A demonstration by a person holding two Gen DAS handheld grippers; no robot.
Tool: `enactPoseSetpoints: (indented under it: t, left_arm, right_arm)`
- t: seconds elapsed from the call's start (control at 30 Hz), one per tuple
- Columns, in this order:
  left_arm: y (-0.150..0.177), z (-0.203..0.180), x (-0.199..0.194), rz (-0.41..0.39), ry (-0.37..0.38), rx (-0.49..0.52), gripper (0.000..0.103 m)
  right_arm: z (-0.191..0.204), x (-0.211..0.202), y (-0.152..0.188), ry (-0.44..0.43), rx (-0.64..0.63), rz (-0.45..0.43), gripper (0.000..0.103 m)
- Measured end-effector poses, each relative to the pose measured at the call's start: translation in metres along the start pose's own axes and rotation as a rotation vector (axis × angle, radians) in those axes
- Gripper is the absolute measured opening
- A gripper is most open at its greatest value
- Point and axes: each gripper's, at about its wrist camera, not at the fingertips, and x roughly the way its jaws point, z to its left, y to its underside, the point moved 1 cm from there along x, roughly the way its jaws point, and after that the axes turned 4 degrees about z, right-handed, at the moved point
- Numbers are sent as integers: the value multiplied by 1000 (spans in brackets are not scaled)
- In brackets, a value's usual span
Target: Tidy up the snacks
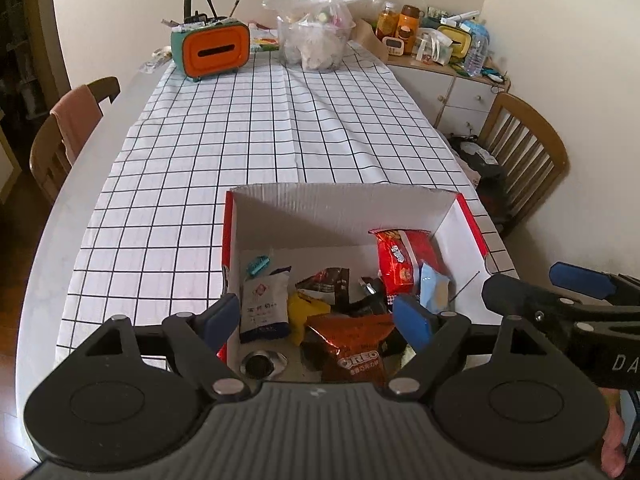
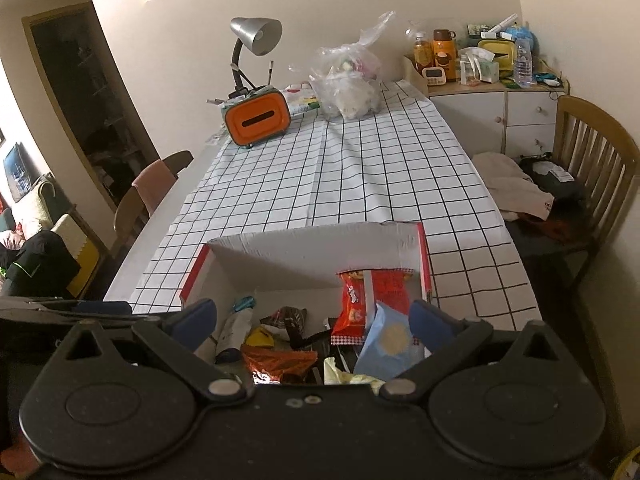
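A cardboard box (image 1: pixel 340 196), red outside and white inside, stands at the table's near end and holds several snack packets. Among them are a red packet (image 1: pixel 400 260), a light blue packet (image 1: pixel 434 286), a brown Oreo packet (image 1: pixel 352 344), a white packet (image 1: pixel 266 308) and a yellow one (image 1: pixel 304 312). My left gripper (image 1: pixel 318 318) hangs open over the box's near side, holding nothing. My right gripper (image 2: pixel 314 320) is also open above the box (image 2: pixel 312 240). The light blue packet (image 2: pixel 384 344) leans on the red packet (image 2: pixel 356 308) beside its right finger. The right gripper (image 1: pixel 536 280) also shows beyond the box's right wall.
A checked tablecloth (image 1: pixel 280 120) covers the table. At the far end stand an orange tissue box (image 1: pixel 214 50), a desk lamp (image 2: pixel 252 36) and a full plastic bag (image 1: pixel 316 36). Wooden chairs (image 1: pixel 520 152) flank the table. A cluttered cabinet (image 2: pixel 500 112) stands far right.
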Motion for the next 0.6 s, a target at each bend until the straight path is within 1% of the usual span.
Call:
enactPoseSetpoints:
  t: [0.23, 0.47, 0.6]
  left_arm:
    - [1, -1, 2, 12, -8, -2, 84]
    - [3, 1, 6, 32, 9, -17, 84]
    - [4, -2, 6, 33, 16, -5, 84]
  right_arm:
    - [1, 2, 3, 16, 4, 11, 103]
    - [5, 0, 6, 35, -9, 5, 103]
    - [3, -1, 7, 45, -2, 7, 103]
